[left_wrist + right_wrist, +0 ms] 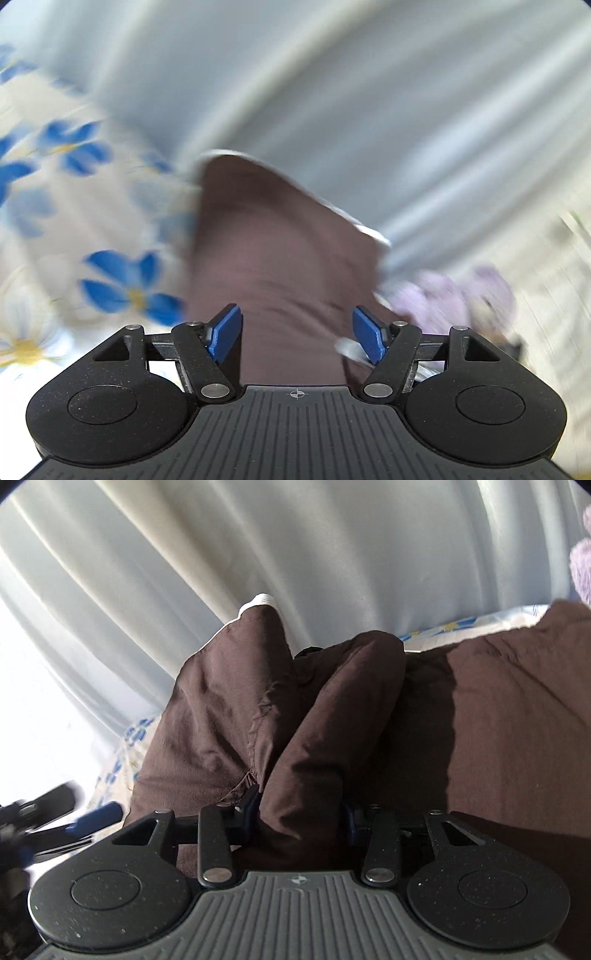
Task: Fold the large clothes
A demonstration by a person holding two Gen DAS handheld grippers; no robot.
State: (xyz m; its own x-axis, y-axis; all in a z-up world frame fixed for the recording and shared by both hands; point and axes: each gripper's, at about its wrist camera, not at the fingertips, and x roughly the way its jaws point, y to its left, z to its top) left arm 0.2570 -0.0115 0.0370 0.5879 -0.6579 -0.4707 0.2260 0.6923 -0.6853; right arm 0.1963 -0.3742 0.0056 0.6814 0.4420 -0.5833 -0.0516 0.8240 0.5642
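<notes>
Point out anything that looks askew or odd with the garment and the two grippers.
The brown garment is bunched in thick folds, not flat, over the floral sheet. The right gripper is shut on a fold of it. The left gripper stands open with cloth between its fingers, ungripped. That view is motion-blurred.

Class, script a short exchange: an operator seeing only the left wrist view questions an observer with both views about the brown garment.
Operator: My left tool is open, with the blurred brown garment between its fingers. Is the right tool holding it?
Observer: Yes, it is shut on a bunched fold.
Operator: Is the cloth flat there?
Observer: No, it rises in two creased ridges, with a white-trimmed corner against the pale curtain.
</notes>
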